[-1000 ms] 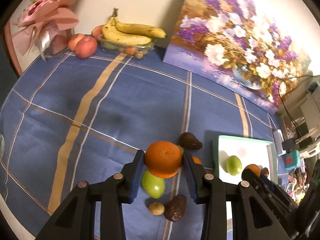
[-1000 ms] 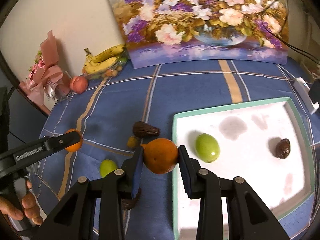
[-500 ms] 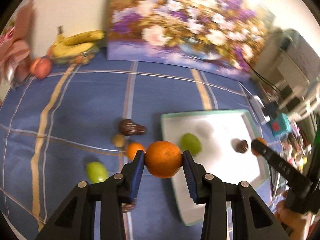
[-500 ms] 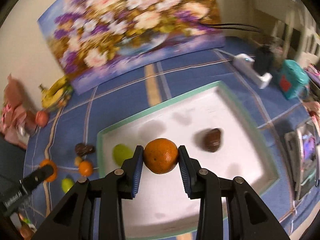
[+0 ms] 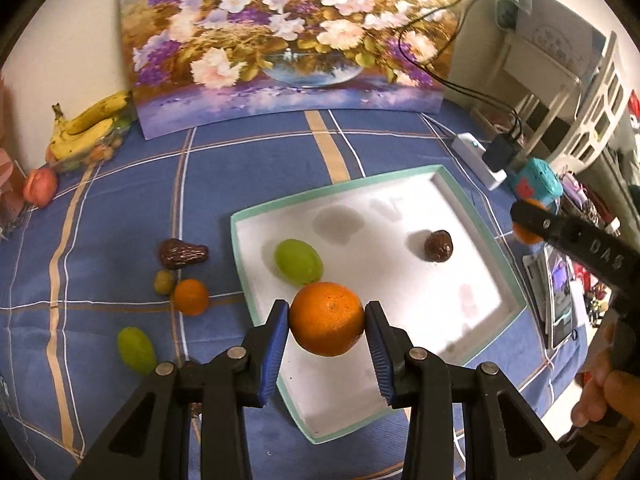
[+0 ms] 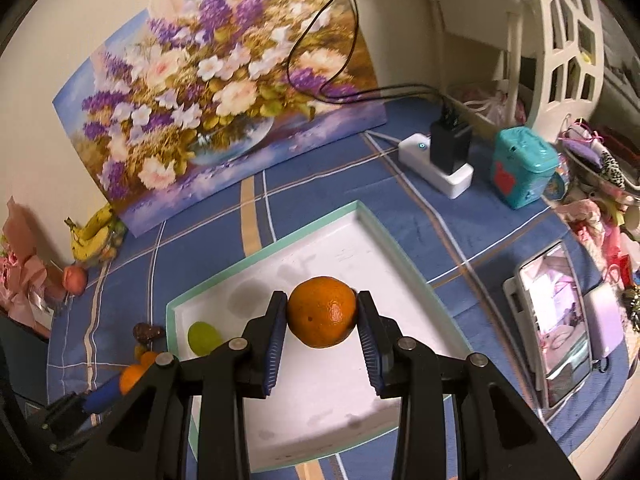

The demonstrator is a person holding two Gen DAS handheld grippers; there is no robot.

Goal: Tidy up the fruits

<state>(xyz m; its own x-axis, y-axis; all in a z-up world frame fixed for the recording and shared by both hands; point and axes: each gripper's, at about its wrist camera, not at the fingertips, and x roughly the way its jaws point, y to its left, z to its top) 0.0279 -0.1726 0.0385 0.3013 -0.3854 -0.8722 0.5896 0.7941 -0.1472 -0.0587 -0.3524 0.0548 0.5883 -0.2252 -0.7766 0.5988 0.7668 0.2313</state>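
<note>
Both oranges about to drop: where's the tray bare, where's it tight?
In the tray, the green fruit crowds the near-left corner and the brown fruit sits right of centre. The floor between them and the far corner are bare. Left of the tray, loose fruit clutters the cloth.

cloth (image 5: 120,208): blue plaid | tray (image 5: 340,190): white, teal rim | gripper-held fruit (image 5: 326,318): orange

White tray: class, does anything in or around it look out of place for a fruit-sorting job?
Yes. The white tray has grey stains on its floor, and four fruits lie loose on the blue cloth to its left, not yet sorted.
</note>
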